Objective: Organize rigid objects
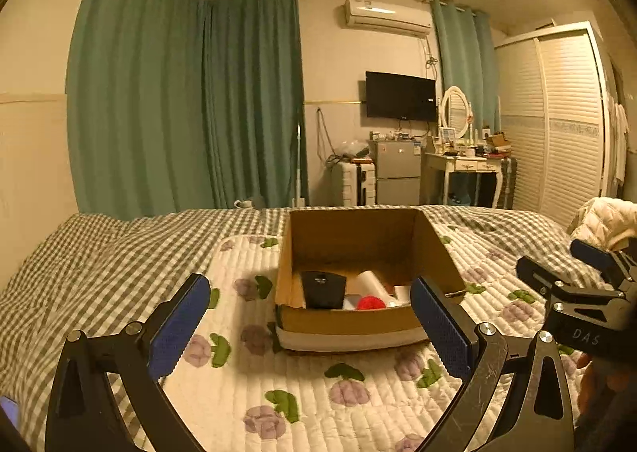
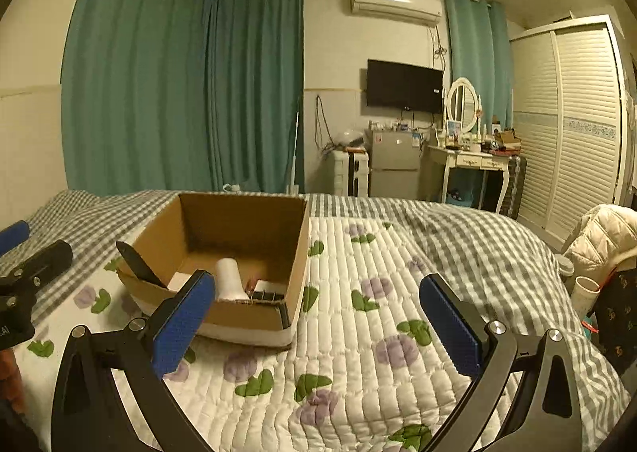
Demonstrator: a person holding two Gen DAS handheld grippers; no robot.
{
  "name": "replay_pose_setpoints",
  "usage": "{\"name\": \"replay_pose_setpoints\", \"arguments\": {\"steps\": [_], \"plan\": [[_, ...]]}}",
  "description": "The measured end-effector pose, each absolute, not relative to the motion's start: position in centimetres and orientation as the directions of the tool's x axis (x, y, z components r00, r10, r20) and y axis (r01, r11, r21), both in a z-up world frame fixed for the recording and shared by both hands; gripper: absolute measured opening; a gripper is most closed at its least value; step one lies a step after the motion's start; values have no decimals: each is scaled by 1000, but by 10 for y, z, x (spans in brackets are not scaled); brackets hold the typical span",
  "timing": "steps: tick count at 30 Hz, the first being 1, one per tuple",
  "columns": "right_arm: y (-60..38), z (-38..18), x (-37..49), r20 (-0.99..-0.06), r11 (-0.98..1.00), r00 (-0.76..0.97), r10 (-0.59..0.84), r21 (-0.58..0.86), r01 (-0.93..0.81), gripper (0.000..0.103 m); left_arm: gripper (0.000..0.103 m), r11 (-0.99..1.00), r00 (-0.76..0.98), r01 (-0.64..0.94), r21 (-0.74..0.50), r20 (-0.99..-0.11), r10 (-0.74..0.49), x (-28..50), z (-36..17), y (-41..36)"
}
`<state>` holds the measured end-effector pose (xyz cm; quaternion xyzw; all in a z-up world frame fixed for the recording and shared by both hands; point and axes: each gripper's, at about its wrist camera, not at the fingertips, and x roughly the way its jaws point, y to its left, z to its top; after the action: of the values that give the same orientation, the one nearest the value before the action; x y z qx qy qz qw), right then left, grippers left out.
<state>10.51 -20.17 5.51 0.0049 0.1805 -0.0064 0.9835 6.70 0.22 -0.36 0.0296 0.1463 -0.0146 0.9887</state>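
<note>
An open cardboard box (image 1: 354, 318) stands on a white quilted flower-print pad on the bed; it also shows in the right wrist view (image 2: 294, 253). Inside lie a black case (image 1: 323, 289), a white cylinder (image 1: 372, 283), a red ball (image 1: 370, 302) and small white items. The right wrist view shows the white cylinder (image 2: 229, 279) and the black case (image 2: 137, 263) leaning on the box's left wall. My left gripper (image 1: 310, 326) is open and empty, just in front of the box. My right gripper (image 2: 314, 326) is open and empty, right of the box.
The bed has a grey checked cover (image 1: 99, 265). A cream puffer jacket (image 2: 605, 237) and a paper cup (image 2: 585, 291) sit at the right edge. Beyond the bed stand green curtains, a small fridge (image 1: 398, 169), a dressing table (image 1: 466, 165) and a louvred wardrobe (image 1: 557, 113).
</note>
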Motion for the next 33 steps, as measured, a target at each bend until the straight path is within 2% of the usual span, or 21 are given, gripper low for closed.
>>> {"name": "replay_pose_setpoints", "arguments": {"steps": [21, 33], "plan": [[-194, 50, 102, -349, 1000, 937, -7, -22, 0, 103, 103, 998, 943, 33, 50, -333, -14, 73, -13, 3], [-190, 46, 105, -360, 1000, 933, -9, -30, -2, 103, 103, 998, 944, 6, 62, -329, 15, 74, -15, 5]]}}
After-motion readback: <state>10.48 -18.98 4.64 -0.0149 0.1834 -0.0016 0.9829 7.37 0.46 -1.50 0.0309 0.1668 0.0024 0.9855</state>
